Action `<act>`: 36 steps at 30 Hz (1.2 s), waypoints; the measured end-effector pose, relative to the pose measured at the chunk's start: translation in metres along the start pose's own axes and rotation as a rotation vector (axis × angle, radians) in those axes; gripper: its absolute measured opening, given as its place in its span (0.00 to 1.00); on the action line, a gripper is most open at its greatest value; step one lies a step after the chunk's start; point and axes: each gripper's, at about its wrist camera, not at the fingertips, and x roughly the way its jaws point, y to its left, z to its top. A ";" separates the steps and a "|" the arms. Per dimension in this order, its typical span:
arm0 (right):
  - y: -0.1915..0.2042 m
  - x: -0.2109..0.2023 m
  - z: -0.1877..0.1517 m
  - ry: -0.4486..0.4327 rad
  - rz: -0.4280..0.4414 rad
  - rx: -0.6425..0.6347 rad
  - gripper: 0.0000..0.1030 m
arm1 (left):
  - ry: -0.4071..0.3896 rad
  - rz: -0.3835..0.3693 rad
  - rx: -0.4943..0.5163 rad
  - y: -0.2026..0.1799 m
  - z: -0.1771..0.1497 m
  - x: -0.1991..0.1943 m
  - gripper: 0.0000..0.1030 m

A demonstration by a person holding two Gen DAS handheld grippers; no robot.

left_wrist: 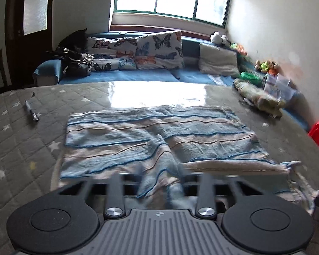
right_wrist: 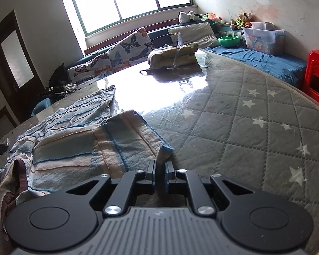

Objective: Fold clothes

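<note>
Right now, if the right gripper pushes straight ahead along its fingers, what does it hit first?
The striped cloth. The right gripper is already shut on its folded corner, so any push forward just drives into that fold. Past it lies the quilted star mattress; depth there is unclear.

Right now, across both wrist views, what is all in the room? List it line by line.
striped cloth: one, blue and beige stripes, spread on the table, near edge lifted
table: one, grey quilted cover with white stars under a glossy sheet
folded bundle: one, yellowish, far right of the table
pen-like object: one, dark and silver, left on the table
butterfly pillows: several, white with printed butterflies, on the blue couch below the window
plastic box: one, clear, on the couch by the wall
green bowl: one, beside the box
red stool: one, far right
left gripper: black, cloth bunched between the jaws
right gripper: black, jaws closed on the cloth's corner
</note>
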 end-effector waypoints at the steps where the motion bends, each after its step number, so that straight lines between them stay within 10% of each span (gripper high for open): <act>1: 0.000 -0.001 0.000 -0.002 0.000 -0.001 0.08 | 0.005 0.011 0.012 -0.004 0.001 0.006 0.46; 7: 0.000 -0.005 -0.002 -0.017 -0.002 -0.008 0.08 | 0.060 0.048 0.052 -0.013 0.006 0.045 0.44; 9: 0.000 -0.007 -0.002 -0.022 -0.003 -0.010 0.07 | 0.076 0.049 0.057 -0.012 0.003 0.050 0.17; 12: 0.000 -0.009 -0.003 -0.029 -0.004 -0.013 0.04 | 0.080 0.040 0.040 -0.005 -0.002 0.048 0.05; 28: 0.021 -0.030 -0.002 -0.060 0.066 -0.077 0.07 | -0.117 0.088 -0.181 0.076 -0.035 -0.097 0.03; 36: 0.025 -0.023 -0.002 -0.042 0.061 -0.075 0.20 | -0.037 0.174 -0.354 0.132 -0.102 -0.132 0.03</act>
